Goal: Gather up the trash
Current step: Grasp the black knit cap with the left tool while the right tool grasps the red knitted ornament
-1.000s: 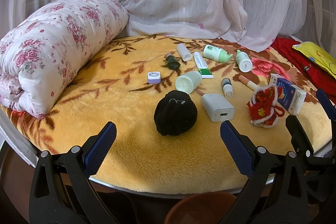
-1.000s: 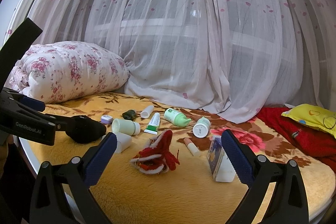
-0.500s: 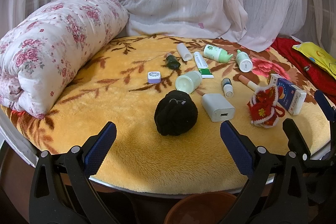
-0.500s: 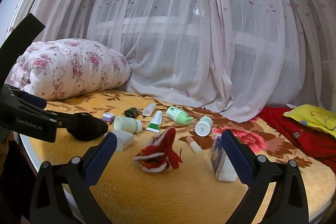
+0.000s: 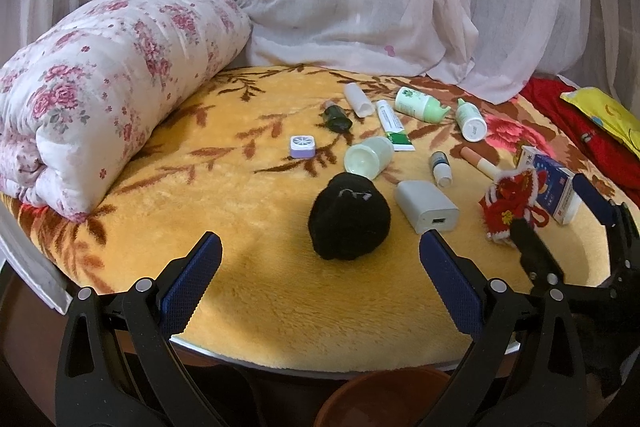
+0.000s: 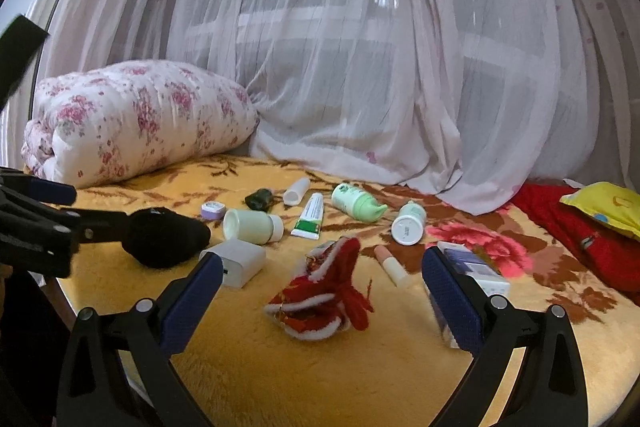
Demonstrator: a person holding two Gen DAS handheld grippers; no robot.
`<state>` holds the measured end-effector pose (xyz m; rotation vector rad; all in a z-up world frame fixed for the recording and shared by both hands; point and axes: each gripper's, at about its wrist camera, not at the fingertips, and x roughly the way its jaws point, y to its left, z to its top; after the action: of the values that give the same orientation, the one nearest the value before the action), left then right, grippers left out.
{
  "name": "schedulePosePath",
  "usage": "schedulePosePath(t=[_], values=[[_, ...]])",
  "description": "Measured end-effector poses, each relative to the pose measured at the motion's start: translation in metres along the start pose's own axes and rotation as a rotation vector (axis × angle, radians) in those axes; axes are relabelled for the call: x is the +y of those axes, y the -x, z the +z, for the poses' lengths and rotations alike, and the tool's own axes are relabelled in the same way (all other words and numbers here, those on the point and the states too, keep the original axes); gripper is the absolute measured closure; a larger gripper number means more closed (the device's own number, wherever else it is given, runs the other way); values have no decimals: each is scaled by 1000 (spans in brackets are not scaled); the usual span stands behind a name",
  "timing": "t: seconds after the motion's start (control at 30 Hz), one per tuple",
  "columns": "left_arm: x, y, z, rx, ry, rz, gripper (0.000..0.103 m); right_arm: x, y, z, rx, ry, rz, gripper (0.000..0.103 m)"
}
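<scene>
Right wrist view: right gripper (image 6: 322, 301) has neared red pouch (image 6: 322, 289); both grippers gape empty.

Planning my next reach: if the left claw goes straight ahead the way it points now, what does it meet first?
Most likely the black sock ball, lying centred between the open left claw fingers with only bare blanket before it; exact depth is unclear.

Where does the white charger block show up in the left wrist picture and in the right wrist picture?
Left wrist: the white charger block lies right of centre, just right of the black sock ball.
Right wrist: the block lies lower left, behind the left fingertip.
Shared landmark: the sock ball sits immediately to its left in both.
</scene>
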<state>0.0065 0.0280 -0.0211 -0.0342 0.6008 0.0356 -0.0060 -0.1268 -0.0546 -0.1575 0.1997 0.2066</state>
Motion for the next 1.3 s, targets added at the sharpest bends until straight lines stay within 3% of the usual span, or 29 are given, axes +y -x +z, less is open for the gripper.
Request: schedulePosePath(t=[0.17, 0.3, 0.33, 0.37, 0.4, 0.47, 0.7, 1.07, 1.1, 1.17, 1.3], values=[[8, 0, 2, 2, 11, 3, 6, 12, -29, 4, 94, 38, -20, 5], [14, 1, 4, 3, 21, 10, 6, 17, -59, 2, 212, 69, -88, 8], [15, 1, 5, 2, 24, 13, 6, 15, -62, 0, 230, 51, -79, 19], [17, 0, 6, 2, 28, 15, 6, 10, -63, -1, 245, 25, -51, 46], [18, -1, 7, 5, 31, 16, 6, 8, -64, -3, 259, 13, -41, 61], [20, -4, 7, 17, 39, 3, 6, 1, -64, -4, 289, -27, -24, 69], [9, -14, 11, 6, -22, -94, 6, 1, -20, 17, 176, -36, 10, 71], [-18, -67, 17, 59, -105, -77, 10, -19, 5, 34, 112, -107, 54, 70], [-19, -71, 16, 66, -105, -79, 13, -19, 5, 34, 113, -109, 55, 70], [-17, -78, 15, 88, -98, -101, 52, -20, 5, 31, 114, -107, 55, 70], [-5, -79, 14, 98, -21, -130, 56, -17, 5, 30, 118, -98, 59, 70]])
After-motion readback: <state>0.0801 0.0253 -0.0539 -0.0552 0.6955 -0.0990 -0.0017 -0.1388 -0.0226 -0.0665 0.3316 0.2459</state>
